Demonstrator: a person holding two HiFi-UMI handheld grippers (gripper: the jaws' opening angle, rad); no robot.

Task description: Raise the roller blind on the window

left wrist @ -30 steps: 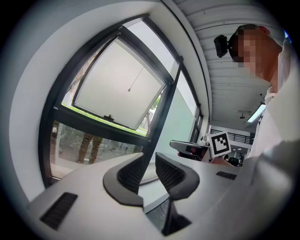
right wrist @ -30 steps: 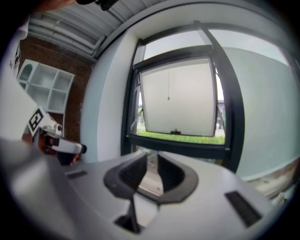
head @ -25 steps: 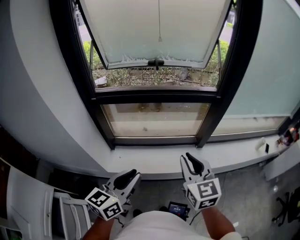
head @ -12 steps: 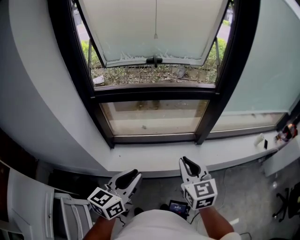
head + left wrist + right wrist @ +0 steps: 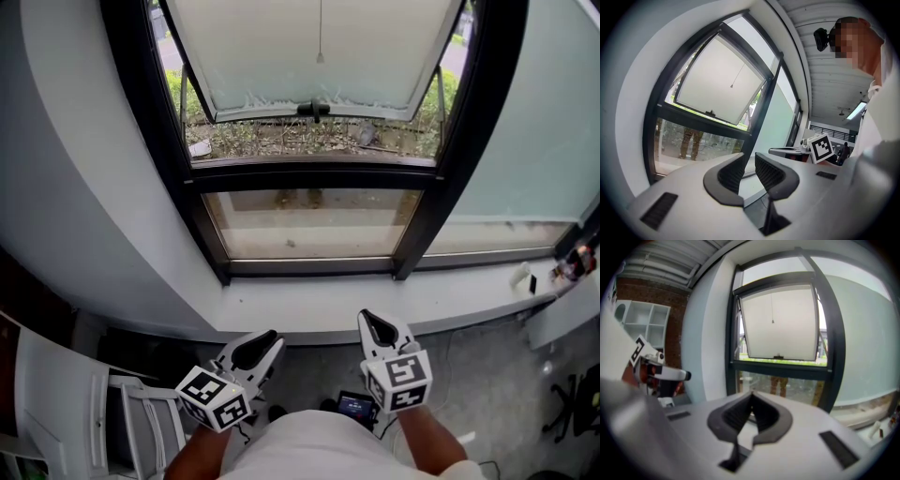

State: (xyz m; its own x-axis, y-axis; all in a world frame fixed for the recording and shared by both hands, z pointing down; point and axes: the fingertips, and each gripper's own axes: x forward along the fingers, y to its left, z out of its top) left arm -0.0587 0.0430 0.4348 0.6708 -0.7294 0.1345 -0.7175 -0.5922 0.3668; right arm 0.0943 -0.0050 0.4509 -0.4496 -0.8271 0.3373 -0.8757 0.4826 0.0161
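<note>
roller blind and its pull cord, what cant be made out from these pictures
- Pale sheet in the window: no view shows whether it is blind fabric or frosted glass.
- Pull cord: the head view's top edge cuts off its upper end, and its end piece is too small to tell its shape.
- Small things on the sill: too small in the head view, blurred at the right gripper view's edge.

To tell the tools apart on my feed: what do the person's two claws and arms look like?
Both match: the left claw and right claw are pale grey plastic with black ribbed pads, narrowing towards the tips. Each carries a white cube with black square markers. The person wears a white top; no sleeves show on the forearms.
</note>
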